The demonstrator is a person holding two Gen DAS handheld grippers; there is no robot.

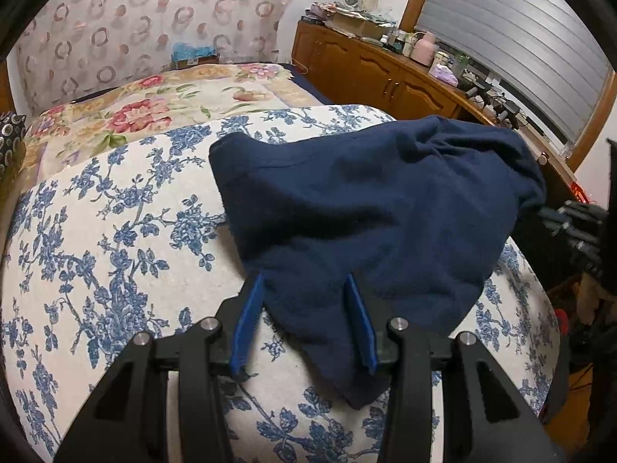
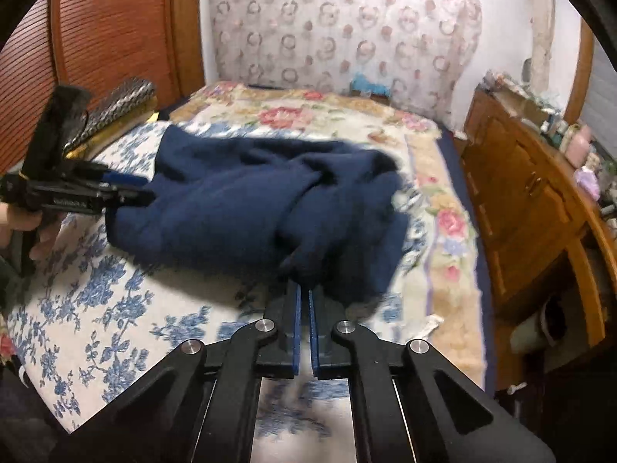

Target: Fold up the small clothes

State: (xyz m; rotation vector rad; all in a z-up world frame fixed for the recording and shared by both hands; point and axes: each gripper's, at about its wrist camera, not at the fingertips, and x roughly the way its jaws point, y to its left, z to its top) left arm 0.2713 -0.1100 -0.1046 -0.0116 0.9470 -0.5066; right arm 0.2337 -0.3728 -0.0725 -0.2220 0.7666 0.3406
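A dark navy fleece garment [image 1: 370, 208] lies rumpled on the blue-flowered white quilt [image 1: 115, 231]. In the left wrist view my left gripper [image 1: 304, 281] is open, its blue fingers straddling the garment's near edge. In the right wrist view my right gripper [image 2: 304, 289] is shut on a bunched fold of the garment [image 2: 239, 208] and lifts it a little. The left gripper also shows in the right wrist view [image 2: 131, 189] at the garment's left edge. The right gripper's black body shows at the far right of the left wrist view [image 1: 574, 227].
A pink-flowered blanket [image 1: 162, 104] covers the far part of the bed. A wooden cabinet [image 1: 370, 73] cluttered with bottles and boxes runs along the bed's right side under a shuttered window [image 1: 513, 42]. A patterned curtain [image 2: 339, 27] hangs behind; a wooden headboard [image 2: 96, 34] stands left.
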